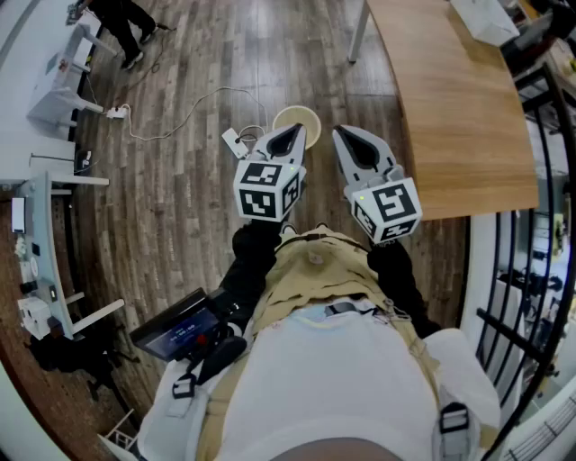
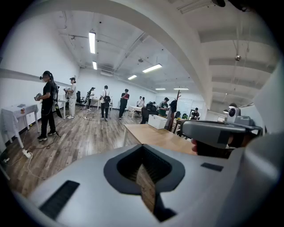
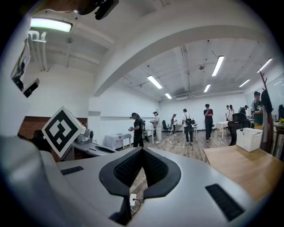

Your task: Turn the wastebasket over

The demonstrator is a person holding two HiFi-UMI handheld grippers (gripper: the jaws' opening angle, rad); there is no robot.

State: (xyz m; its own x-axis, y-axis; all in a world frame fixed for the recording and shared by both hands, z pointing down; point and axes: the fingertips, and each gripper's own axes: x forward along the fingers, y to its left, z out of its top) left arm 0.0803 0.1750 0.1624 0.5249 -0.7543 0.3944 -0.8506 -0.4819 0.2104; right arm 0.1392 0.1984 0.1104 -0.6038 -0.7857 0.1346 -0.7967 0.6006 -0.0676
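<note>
The wastebasket [image 1: 299,117] is a cream, round bin on the wood floor, seen from above, its near side hidden behind my left gripper [image 1: 290,135]. That gripper hovers over it, jaws together with nothing between them. My right gripper [image 1: 349,135] is level with it just to the right, also shut and empty. In the left gripper view the left gripper [image 2: 144,166] points across the room past a table, and the bin does not show. In the right gripper view the right gripper [image 3: 141,164] faces the room, with only floor and a power strip [image 3: 132,199] showing through its jaws.
A wooden table [image 1: 459,99] stands at the right with a white basket [image 1: 486,18] on it. A power strip and white cable [image 1: 232,142] lie left of the bin. White desks [image 1: 54,90] line the left wall, a black railing [image 1: 540,270] the right. Several people [image 2: 46,104] stand far off.
</note>
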